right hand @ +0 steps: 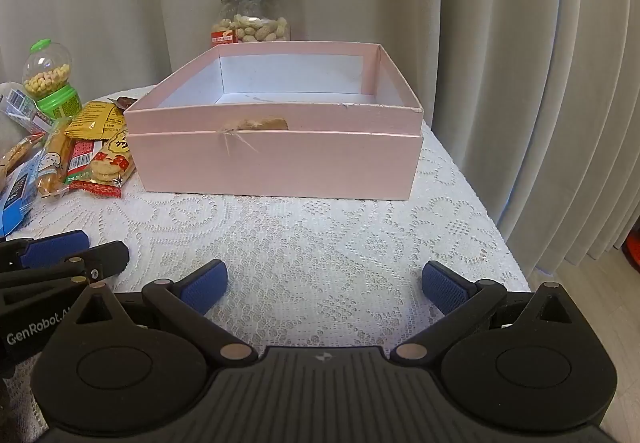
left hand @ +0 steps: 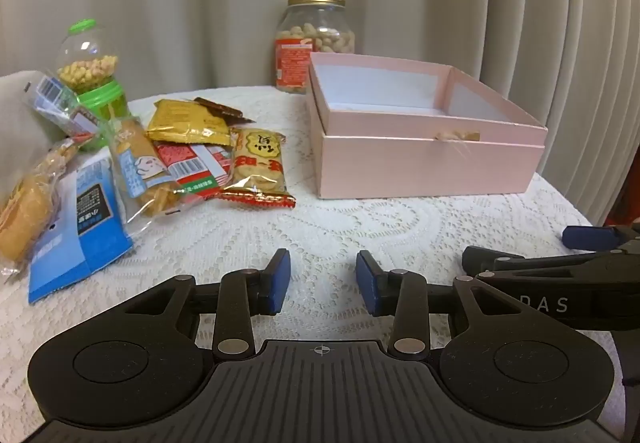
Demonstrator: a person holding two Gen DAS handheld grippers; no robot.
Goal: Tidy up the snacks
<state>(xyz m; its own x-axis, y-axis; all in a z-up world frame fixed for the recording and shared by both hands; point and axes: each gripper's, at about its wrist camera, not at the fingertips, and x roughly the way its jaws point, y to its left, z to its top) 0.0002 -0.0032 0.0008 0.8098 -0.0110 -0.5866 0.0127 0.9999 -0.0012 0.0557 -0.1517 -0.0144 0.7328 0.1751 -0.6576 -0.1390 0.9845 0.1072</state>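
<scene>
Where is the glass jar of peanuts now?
In both views the peanut jar stands at the table's far edge before the curtain, just behind the open pink box, right of the snack packets.

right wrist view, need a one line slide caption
Open right gripper hovers over the lace tablecloth, facing an empty pink box, snack packets piled to its left.

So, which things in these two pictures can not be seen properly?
- Front floor of the open pink cardboard box: hidden by its near wall, both views.
- Lower part of the glass peanut jar with gold lid: behind the box, right wrist view.
- Snack packets at the left of the pile: cut by the picture edge, both views.
- Print on the yellow foil packet: too small to read.
</scene>
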